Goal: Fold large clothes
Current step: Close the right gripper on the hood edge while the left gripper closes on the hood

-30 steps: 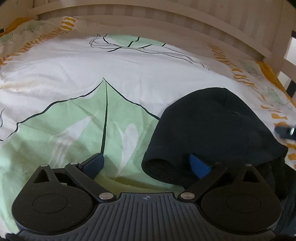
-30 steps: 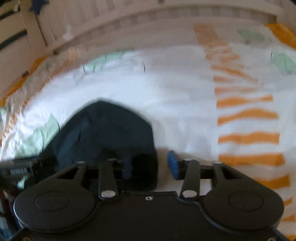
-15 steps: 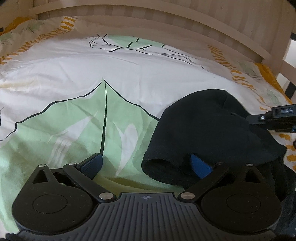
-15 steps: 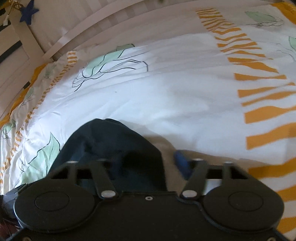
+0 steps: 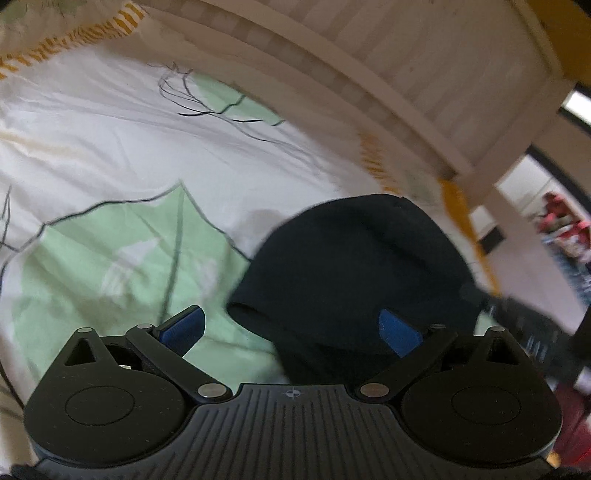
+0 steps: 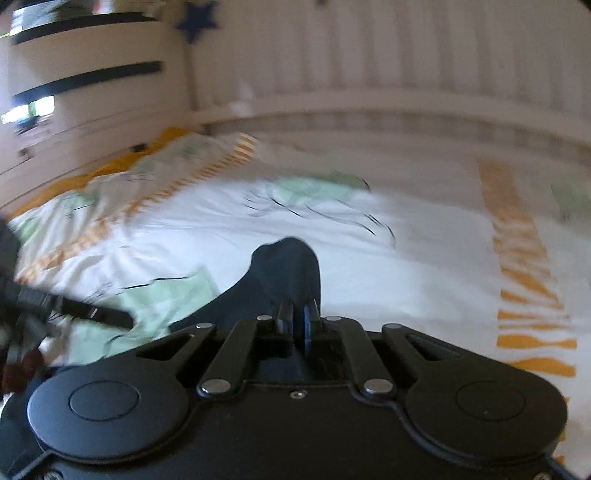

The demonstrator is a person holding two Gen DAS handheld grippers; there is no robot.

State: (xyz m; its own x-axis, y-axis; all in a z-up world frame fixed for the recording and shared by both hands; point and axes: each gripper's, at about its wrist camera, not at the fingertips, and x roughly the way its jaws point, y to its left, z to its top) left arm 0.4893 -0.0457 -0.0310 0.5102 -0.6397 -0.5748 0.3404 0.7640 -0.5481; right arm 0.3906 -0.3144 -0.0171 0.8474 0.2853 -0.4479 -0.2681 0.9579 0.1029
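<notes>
A dark navy garment (image 5: 354,266) lies bunched on the bed's white, green and orange cover (image 5: 110,155). My left gripper (image 5: 291,328) is open, its blue pads wide apart; the garment's rolled edge sits between them, over the right pad. In the right wrist view my right gripper (image 6: 298,321) is shut on a fold of the navy garment (image 6: 280,273), which rises as a peak from its fingers. The left gripper's black body (image 6: 74,310) shows at the left edge of that view.
A white slatted bed rail (image 5: 369,66) runs along the far side of the bed, with a post (image 5: 517,140) at the right. A blue star (image 6: 195,20) hangs on the rail. Beyond the bed's right edge lies the floor with red items (image 5: 561,229).
My right gripper has shut on the garment's edge and lifted it; the view has tilted up toward the rail. My left gripper stayed open and swung, so the bed post now shows.
</notes>
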